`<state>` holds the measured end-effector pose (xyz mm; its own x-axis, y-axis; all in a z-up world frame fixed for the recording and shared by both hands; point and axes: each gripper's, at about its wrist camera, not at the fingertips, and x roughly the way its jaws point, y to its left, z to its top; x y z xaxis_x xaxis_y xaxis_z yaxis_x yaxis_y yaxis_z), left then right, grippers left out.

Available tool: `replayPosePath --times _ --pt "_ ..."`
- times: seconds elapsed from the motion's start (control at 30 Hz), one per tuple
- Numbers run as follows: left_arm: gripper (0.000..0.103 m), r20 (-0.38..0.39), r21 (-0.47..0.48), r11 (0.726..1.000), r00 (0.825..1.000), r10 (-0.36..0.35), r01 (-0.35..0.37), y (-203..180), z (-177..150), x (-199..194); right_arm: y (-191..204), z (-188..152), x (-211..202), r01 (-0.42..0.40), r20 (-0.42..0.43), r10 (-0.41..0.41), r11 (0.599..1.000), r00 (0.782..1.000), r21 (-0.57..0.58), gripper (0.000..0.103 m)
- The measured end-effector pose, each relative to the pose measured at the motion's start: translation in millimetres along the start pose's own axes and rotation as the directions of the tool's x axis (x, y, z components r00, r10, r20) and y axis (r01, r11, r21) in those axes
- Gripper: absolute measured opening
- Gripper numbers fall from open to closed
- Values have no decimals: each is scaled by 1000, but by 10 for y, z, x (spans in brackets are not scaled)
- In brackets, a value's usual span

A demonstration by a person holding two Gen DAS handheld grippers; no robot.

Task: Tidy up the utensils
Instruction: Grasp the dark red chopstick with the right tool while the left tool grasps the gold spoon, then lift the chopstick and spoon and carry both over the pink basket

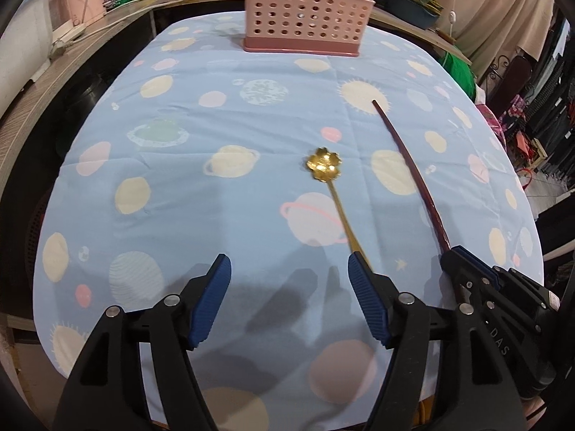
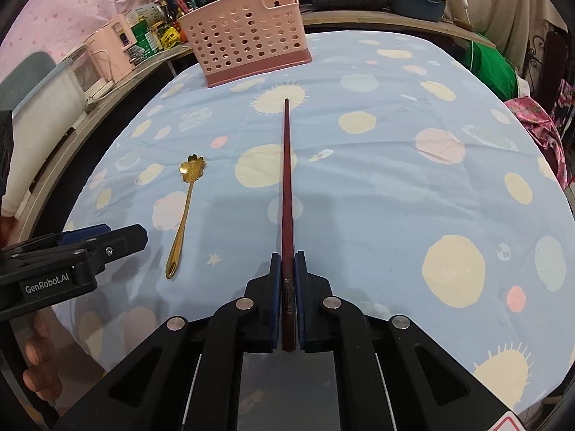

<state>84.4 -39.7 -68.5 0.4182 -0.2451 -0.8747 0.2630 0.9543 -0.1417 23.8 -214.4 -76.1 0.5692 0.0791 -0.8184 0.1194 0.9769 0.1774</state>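
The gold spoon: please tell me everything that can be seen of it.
The gold spoon is slim, shiny, apparently metal, with a flower-shaped bowl and a long thin handle. It lies flat on the cloth, bowl toward the pink basket, left of the chopstick. Nothing grips it; the open left gripper stands at its handle end.

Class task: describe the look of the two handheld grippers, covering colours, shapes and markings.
Both grippers, left gripper and right gripper, have black angular linkage arms with silver rivets and ribbed blue pads. The left one's side carries white lettering, "GenRobot.AI".
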Motion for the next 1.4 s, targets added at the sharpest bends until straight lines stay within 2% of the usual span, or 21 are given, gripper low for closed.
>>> replayPosePath --times 0.3,0.47,0.57,0.63,0.7,0.9,1.4 --pt "64 -23 46 998 999 -32 33 -255 -63 67 -11 33 -41 -21 0 21 1000 1000 13 7" --pt "54 -46 50 998 998 -33 36 -302 -87 136 -8 11 -20 -32 -8 32 999 999 16 7" --pt "42 -46 65 997 998 -36 39 -341 -107 130 -18 2 -8 -39 -12 39 999 999 21 7" --pt "23 -49 75 996 998 -45 48 -359 -117 125 -17 -5 -5 -42 -13 43 999 999 22 7" --pt "11 -56 81 995 997 -54 58 -364 -123 122 -14 -11 -5 -45 -14 46 999 999 21 7" --pt "11 -52 69 996 997 -61 65 -337 -104 80 -18 -19 -47 -51 -7 51 999 999 20 7" --pt "9 101 19 998 993 -65 64 -204 292 -483 45 338 -473 -89 107 87 996 990 17 7"
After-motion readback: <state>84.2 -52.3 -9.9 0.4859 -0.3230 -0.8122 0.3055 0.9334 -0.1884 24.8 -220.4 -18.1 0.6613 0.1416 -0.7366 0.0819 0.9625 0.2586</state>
